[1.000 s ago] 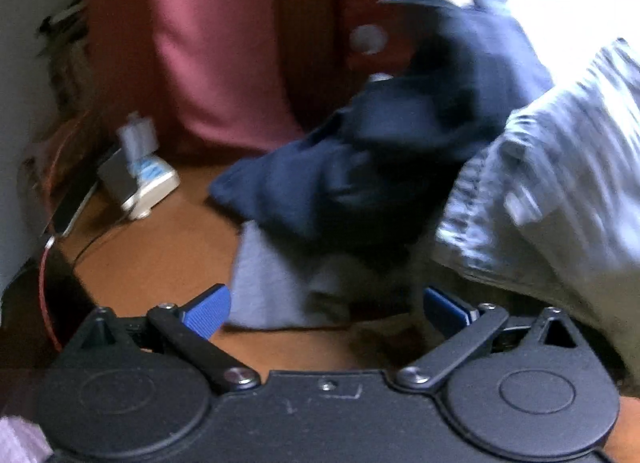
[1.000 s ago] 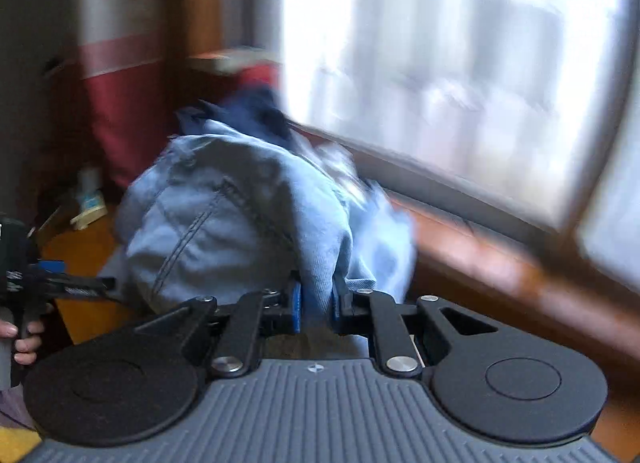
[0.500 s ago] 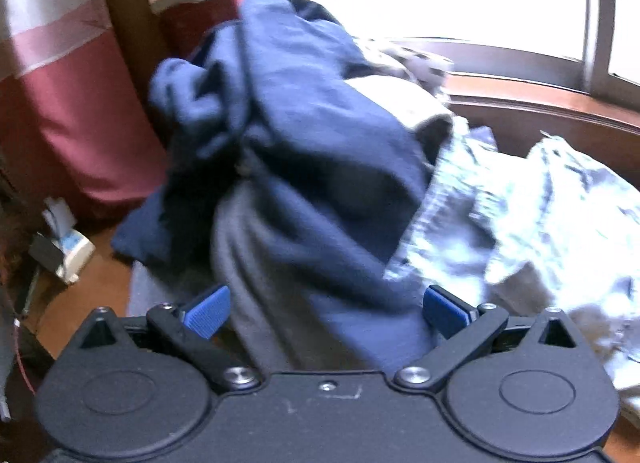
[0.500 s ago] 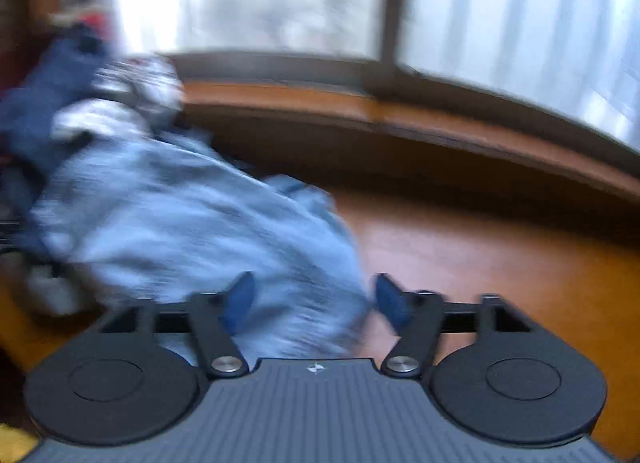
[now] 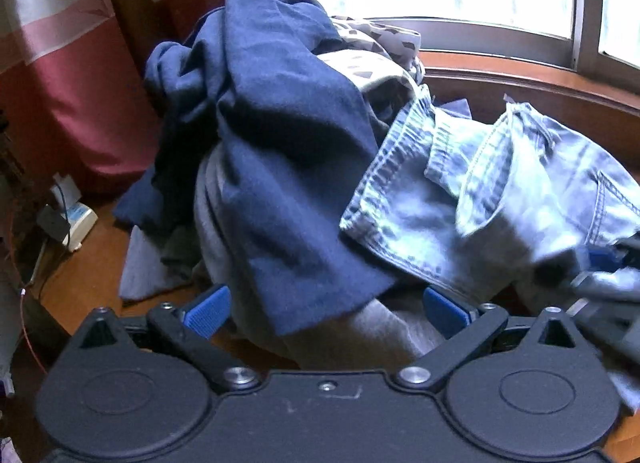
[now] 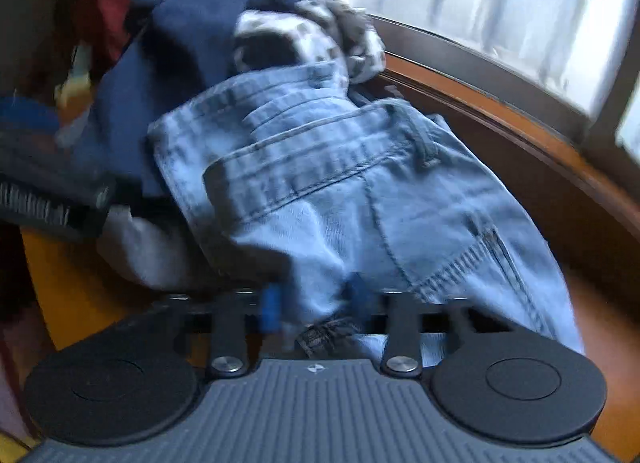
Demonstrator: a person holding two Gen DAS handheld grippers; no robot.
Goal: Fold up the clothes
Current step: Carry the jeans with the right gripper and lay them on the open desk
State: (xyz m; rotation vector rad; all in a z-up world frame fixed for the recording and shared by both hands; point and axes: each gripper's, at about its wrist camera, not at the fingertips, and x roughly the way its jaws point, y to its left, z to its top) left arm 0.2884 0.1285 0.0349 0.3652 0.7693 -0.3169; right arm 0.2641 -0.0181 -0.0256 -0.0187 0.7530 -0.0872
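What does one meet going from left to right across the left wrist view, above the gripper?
Red curtain → small white device on the floor → navy garment → light blue jeans → right gripper at the edge.

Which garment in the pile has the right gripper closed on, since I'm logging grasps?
The light-blue jeans: denim is pinched between the right gripper pads. The navy garment and patterned cloth lie ungripped.

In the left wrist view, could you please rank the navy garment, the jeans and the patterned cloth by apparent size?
1. Navy garment, though nearest the camera.
2. Jeans.
3. Patterned cloth, mostly hidden.
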